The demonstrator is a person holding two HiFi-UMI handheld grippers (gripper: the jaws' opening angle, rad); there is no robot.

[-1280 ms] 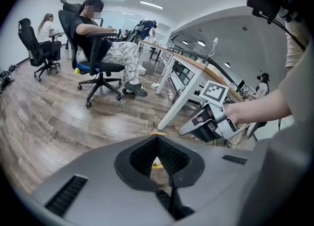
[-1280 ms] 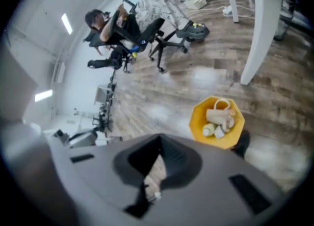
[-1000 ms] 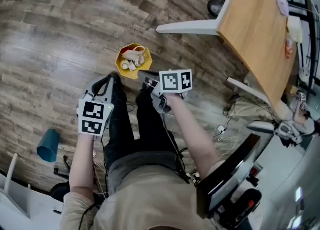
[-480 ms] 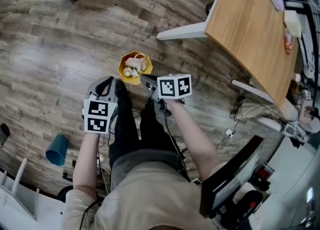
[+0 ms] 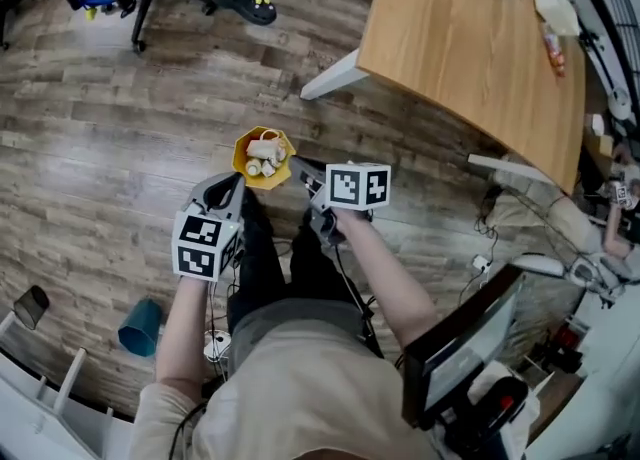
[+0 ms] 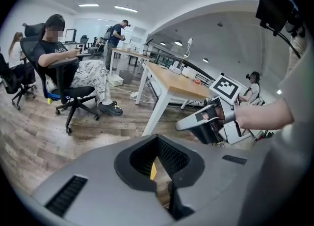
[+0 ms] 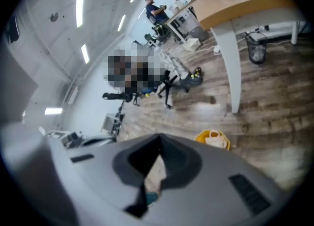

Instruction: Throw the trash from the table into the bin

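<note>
Head view: left gripper (image 5: 230, 186) & right gripper (image 5: 303, 165), jaws pressed together, empty, near yellow bin (image 5: 239, 152) w/ trash (image 5: 265, 156) inside. Risk: careless swing clips rim, tips bin.

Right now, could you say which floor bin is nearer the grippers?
The yellow bin, holding pale trash; the teal bin lies farther back, beside the person's left arm.

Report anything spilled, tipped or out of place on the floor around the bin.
Nothing spilled: the yellow bin stands upright on the wood floor, crumpled trash inside, no scraps beside it. Only oddity: a teal container near the person's left side looks tipped over, though the angle leaves that unsure.
</note>
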